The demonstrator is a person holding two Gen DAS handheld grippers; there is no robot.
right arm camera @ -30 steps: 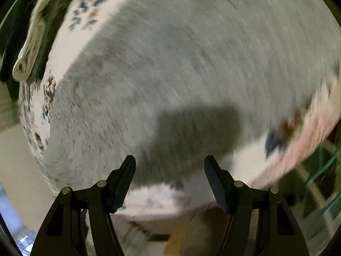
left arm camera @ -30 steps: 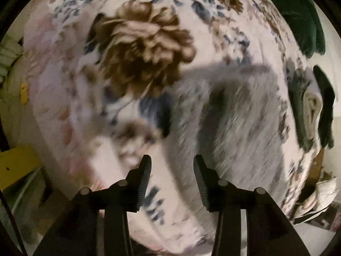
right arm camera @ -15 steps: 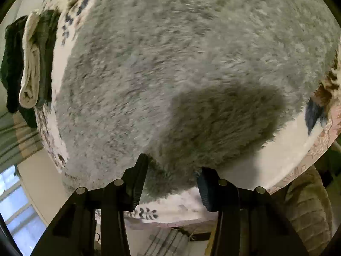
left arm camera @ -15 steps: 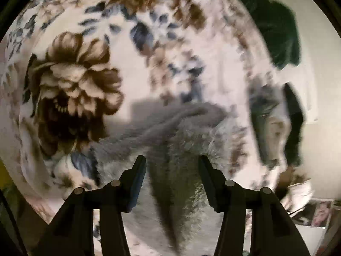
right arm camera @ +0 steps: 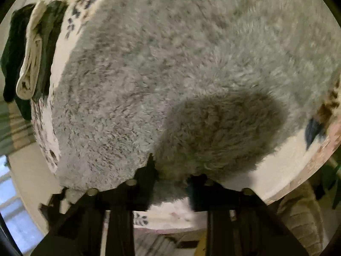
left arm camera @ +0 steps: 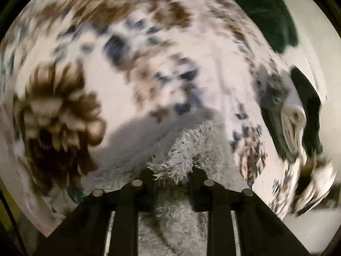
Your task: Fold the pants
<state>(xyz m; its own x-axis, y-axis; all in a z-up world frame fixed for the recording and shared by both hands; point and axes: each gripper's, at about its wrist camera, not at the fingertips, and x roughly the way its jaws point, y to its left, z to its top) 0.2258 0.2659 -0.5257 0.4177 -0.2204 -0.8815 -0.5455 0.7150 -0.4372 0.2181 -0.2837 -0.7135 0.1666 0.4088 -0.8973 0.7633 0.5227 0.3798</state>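
Note:
Fluffy grey pants (right arm camera: 181, 68) lie spread on a floral bedspread (left arm camera: 119, 68). My right gripper (right arm camera: 170, 175) is shut on the near edge of the pants, and the fabric bulges over the jaws. My left gripper (left arm camera: 172, 172) is shut on another fluffy grey edge of the pants (left arm camera: 183, 149), which bunches up between the jaws and hangs below them. The fingertips of both grippers are mostly buried in the pile.
Folded dark green and cream clothes (right arm camera: 32, 53) sit at the bed's far edge; they also show in the left wrist view (left arm camera: 294, 117). A dark green cloth (left arm camera: 268, 10) lies at the top right. The bed's edge (right arm camera: 298, 181) runs below the right gripper, with floor beyond.
Both grippers went from open above the pants to shut on the fabric. The left gripper has lifted its edge, and the view is blurred with motion.

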